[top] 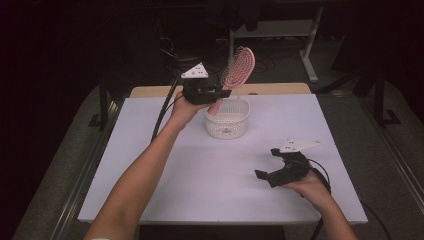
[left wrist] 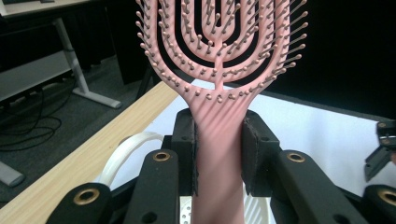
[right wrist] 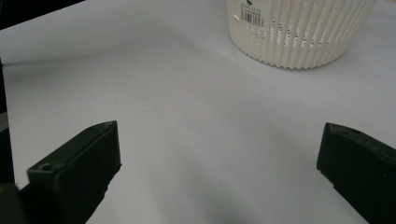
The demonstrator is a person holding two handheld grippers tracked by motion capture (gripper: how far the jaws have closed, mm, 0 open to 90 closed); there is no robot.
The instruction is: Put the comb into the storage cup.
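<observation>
Dim room, white tabletop (top: 210, 170) with a wood strip along its far edge. Left to right:

Left gripper (top: 220, 90) is up at the far side, fingers (left wrist: 187, 154) clenched on the neck of the pink vented hairbrush (top: 235, 75), pads on both flat sides of the handle just below the bristle head. Brush is tilted, head up and away, handle tip pointing down into the white slotted basket (top: 227, 120). In the left gripper view the basket rim sits directly under the handle.

Step in hand looks like dropping the brush into the basket. To do it well: keep the clamp tight on the descent, the handle is smooth and tapered so it could slip. Lower until the tip is well inside the rim before letting go, else the head-heavy brush may tip the light basket or flop out. Lean the head toward the far wall on release.

Right gripper (top: 267, 172) hangs low over the near-right tabletop, fingers (right wrist: 79, 163) spread wide, holding nothing, well apart from the basket. Could steady the basket wall if it starts to slide.
</observation>
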